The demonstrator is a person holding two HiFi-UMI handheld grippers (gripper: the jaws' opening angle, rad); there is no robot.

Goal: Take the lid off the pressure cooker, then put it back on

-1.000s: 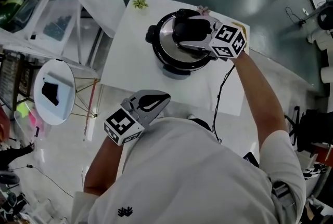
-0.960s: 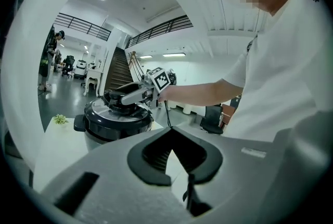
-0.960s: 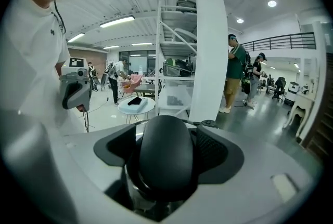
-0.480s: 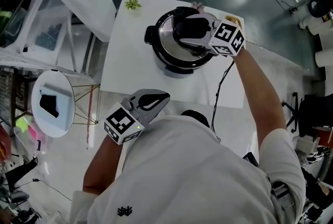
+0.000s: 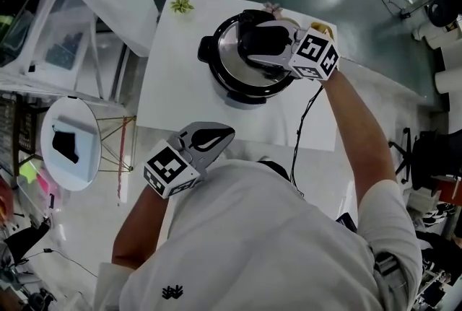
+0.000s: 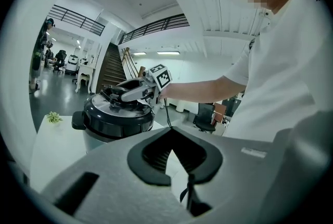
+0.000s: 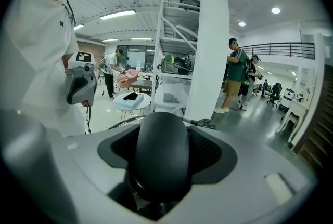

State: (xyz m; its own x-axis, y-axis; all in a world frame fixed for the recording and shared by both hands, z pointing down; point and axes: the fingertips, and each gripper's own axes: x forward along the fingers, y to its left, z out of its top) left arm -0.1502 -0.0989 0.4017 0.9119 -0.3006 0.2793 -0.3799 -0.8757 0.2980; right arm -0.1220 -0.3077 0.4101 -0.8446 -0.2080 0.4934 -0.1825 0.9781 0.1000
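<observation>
The black-and-steel round pressure cooker (image 5: 225, 64) stands upright on the white table (image 5: 173, 89), lid on. The right gripper (image 5: 257, 47) has just been closing its fingers (image 7: 210, 153), now clamped on the long black lid handle (image 7: 158, 155), which runs in line with them. The left gripper (image 5: 214, 138) hangs empty near the person's chest, fingers together.

Silver lid (image 5: 229, 60), black handle (image 7: 158, 150), white table (image 5: 173, 89)

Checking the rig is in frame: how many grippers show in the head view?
2. The right gripper is over the pressure cooker; its jaws have just been closing and grip the lid handle. The left gripper hangs shut and empty by the person's chest. Neither is hidden.
</observation>
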